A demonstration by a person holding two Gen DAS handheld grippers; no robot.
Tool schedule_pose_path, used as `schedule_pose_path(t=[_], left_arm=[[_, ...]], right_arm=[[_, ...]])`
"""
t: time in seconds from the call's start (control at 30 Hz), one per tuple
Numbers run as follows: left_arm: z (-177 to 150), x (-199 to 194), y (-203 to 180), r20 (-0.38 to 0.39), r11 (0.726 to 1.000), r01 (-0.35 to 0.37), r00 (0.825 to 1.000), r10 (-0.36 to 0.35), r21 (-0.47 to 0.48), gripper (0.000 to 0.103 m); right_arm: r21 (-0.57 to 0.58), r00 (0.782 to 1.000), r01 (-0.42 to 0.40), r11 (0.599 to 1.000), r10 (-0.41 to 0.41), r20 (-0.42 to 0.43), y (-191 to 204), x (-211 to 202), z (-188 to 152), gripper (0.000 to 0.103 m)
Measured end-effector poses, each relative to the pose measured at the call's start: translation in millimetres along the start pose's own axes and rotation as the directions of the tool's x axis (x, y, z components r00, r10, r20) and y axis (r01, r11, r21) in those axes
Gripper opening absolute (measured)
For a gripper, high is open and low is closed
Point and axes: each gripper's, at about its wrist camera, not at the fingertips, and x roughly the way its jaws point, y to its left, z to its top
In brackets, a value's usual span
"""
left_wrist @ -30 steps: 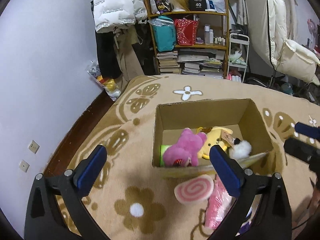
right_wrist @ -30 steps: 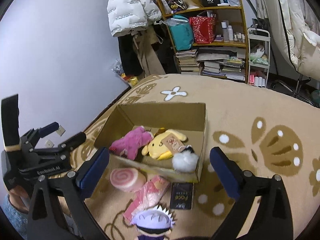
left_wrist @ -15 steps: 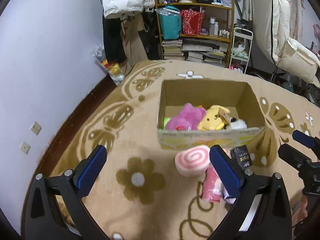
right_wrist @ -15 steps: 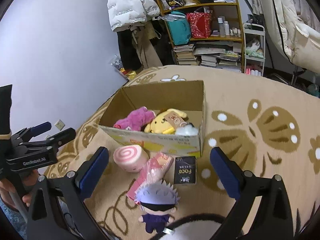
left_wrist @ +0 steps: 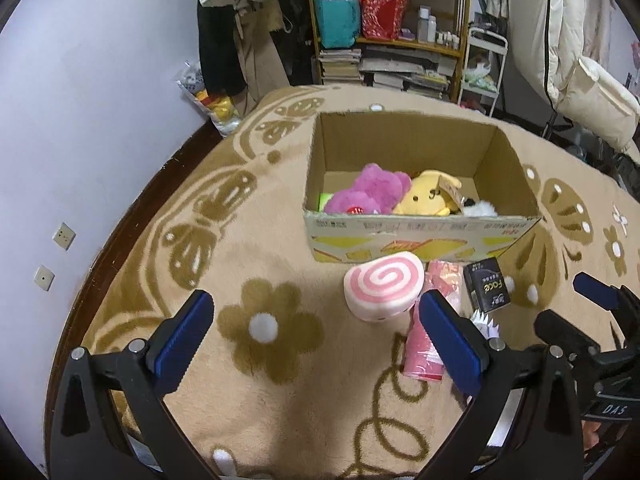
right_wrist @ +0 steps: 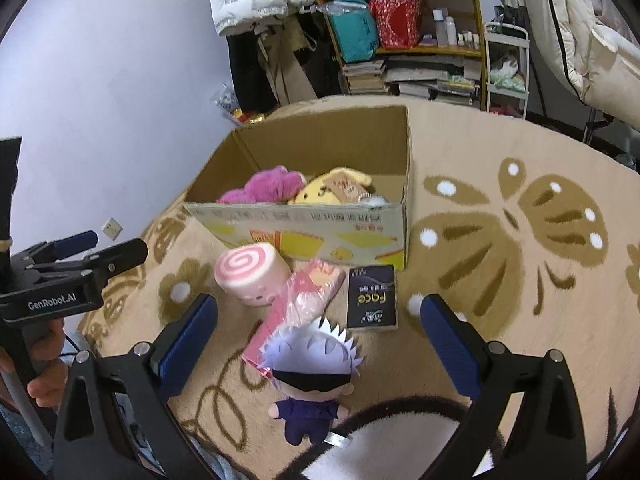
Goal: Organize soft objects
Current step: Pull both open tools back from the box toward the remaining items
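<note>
An open cardboard box (left_wrist: 420,236) (right_wrist: 304,232) stands on the carpet and holds a pink plush (left_wrist: 366,194), a yellow plush (left_wrist: 426,198) and a white fluffy toy (left_wrist: 480,209). In front of it lie a pink swirl roll cushion (left_wrist: 382,290) (right_wrist: 250,272), a pink plastic packet (left_wrist: 430,320) (right_wrist: 298,300), a black Face pack (left_wrist: 488,284) (right_wrist: 372,298) and a white-haired doll (right_wrist: 310,368). My left gripper (left_wrist: 316,334) is open and empty, just short of the roll cushion. My right gripper (right_wrist: 318,336) is open and empty, over the doll.
A shelf (left_wrist: 392,28) with books and bags stands behind the box, with hanging coats (left_wrist: 240,40) to its left. The wall (left_wrist: 80,100) runs along the left. A black-and-white furry thing (right_wrist: 380,440) lies below the doll.
Both grippers have pulled back from the box and dropped lower. The items in front of the box, doll included, have come into full view. Both stay open.
</note>
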Motion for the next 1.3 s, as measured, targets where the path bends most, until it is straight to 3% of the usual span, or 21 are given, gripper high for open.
schedule_pose_path(t=[0.7,0.97,1.3], left_arm=[[0,63,-24,-0.12,0.998,0.054,0.992,-0.05,0.03,0.102],[2,79,-28,-0.149,0.996,0.092,0.985,-0.089,0.013,0.102],[0,99,-31,-0.196,0.994,0.106,0.975,-0.1,0.019,0.102]], right_arm=[[0.022,0.985,-0.003,1.0,0.006,-0.172,6,63,-25,0.103],[0.009,0.971,0.026,1.0,-0.023,-0.239,8,82,-34,0.103],[0.064,0.944,-0.023,0.998,0.043,-0.326,-2,102,-41,0.103]])
